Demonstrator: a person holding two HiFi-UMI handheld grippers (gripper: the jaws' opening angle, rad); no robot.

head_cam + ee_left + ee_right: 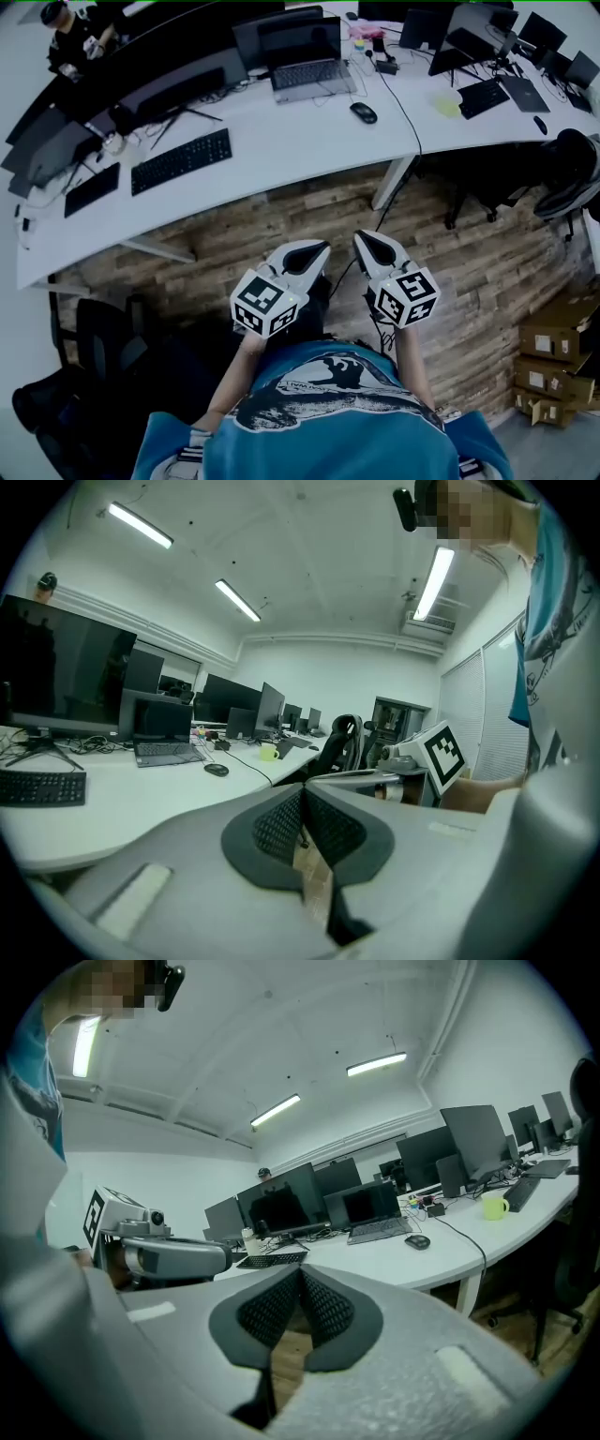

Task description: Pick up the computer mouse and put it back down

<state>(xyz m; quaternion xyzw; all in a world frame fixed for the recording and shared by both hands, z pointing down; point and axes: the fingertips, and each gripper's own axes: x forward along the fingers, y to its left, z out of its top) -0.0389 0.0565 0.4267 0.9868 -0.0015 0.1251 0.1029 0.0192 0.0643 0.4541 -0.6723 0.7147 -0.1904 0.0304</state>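
A black computer mouse lies on the white desk, to the right of an open laptop; it also shows small in the left gripper view, mouse, and in the right gripper view, mouse. Both grippers are held close to the person's body over the wooden floor, well short of the desk. My left gripper is shut with nothing in it, pads together. My right gripper is shut and empty too, its tips meeting.
Keyboards, monitors, a yellow-green mug and cables crowd the desk. Office chairs stand at right and at lower left. Cardboard boxes are stacked at the right. A person sits at the far left.
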